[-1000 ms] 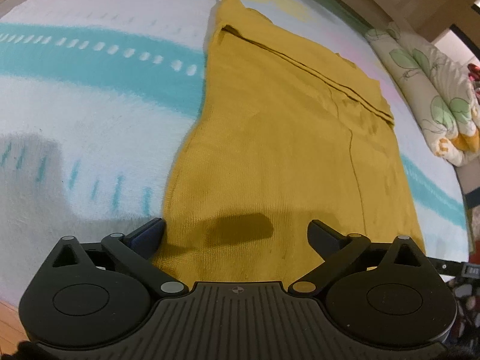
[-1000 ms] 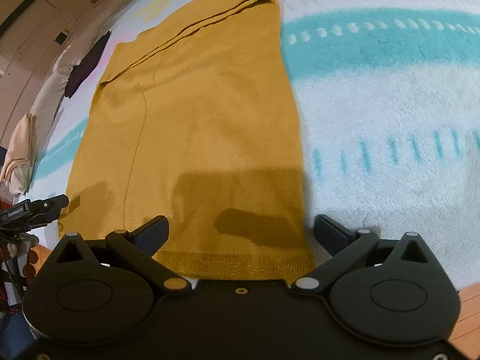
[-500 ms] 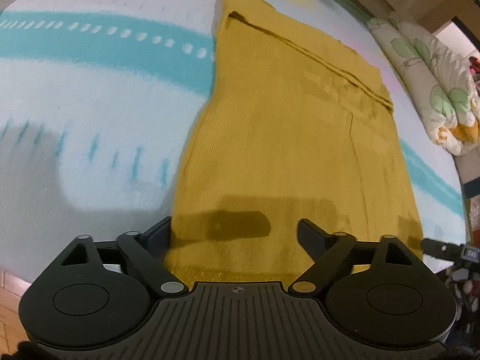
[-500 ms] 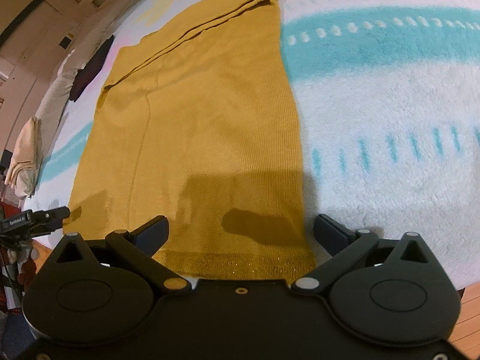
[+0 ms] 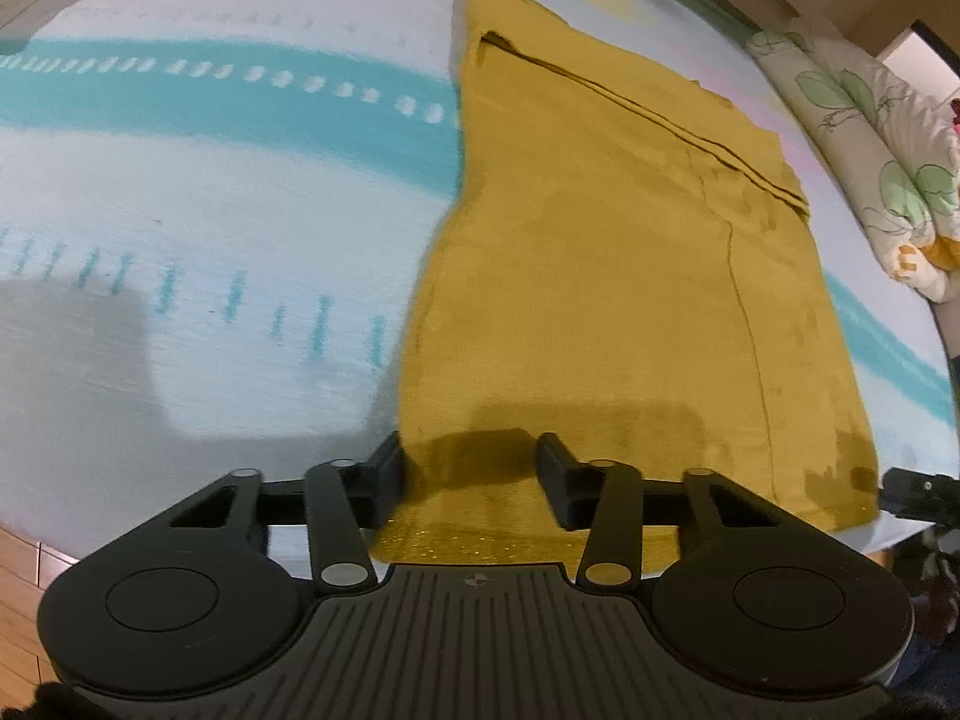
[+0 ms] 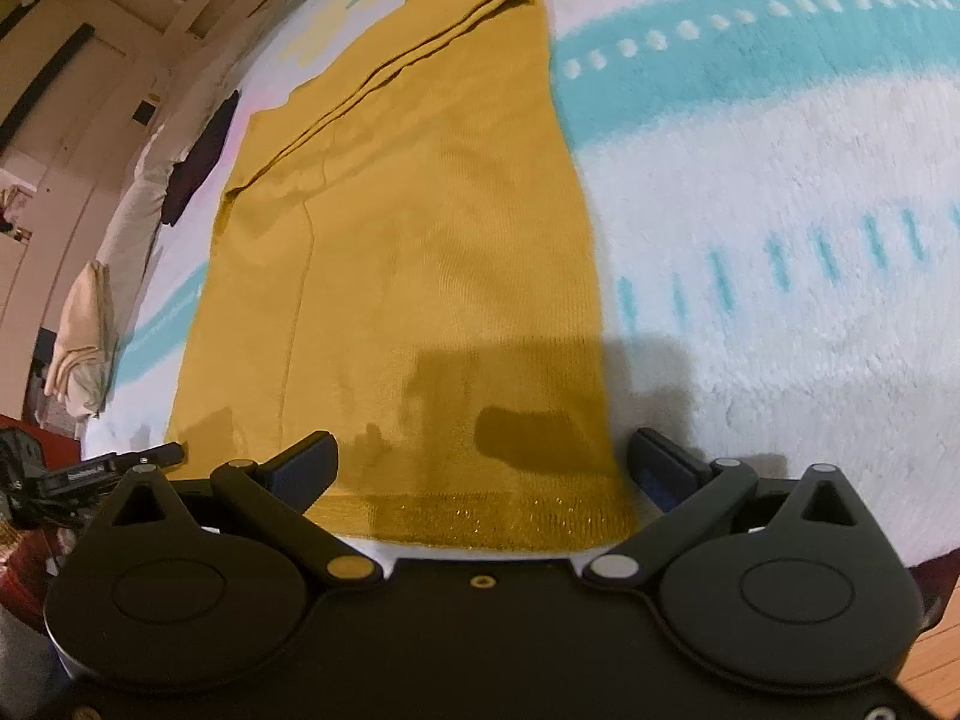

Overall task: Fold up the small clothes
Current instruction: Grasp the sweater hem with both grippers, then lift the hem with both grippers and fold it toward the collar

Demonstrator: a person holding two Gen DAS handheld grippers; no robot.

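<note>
A mustard yellow knit garment [image 5: 600, 270] lies flat and lengthwise on the bed, its sleeve folded across the far end. My left gripper [image 5: 471, 474] sits over the near left corner of the hem. Its jaws are closing, the hem lies between them, and the pads still stand apart from it. In the right wrist view the same garment [image 6: 408, 240] runs away from me. My right gripper [image 6: 483, 462] is wide open and straddles the near right corner of the glittery hem without touching it.
The bed is covered by a white fleece blanket [image 5: 210, 180] with teal stripes. A floral quilt [image 5: 870, 168] lies at the far right. A dark garment [image 6: 198, 162] and a beige folded cloth [image 6: 84, 336] lie along the left side. Wooden floor [image 5: 18, 588] borders the near edge.
The left gripper's jaws have narrowed a lot around the hem corner. The right gripper has stayed wide open and in place.
</note>
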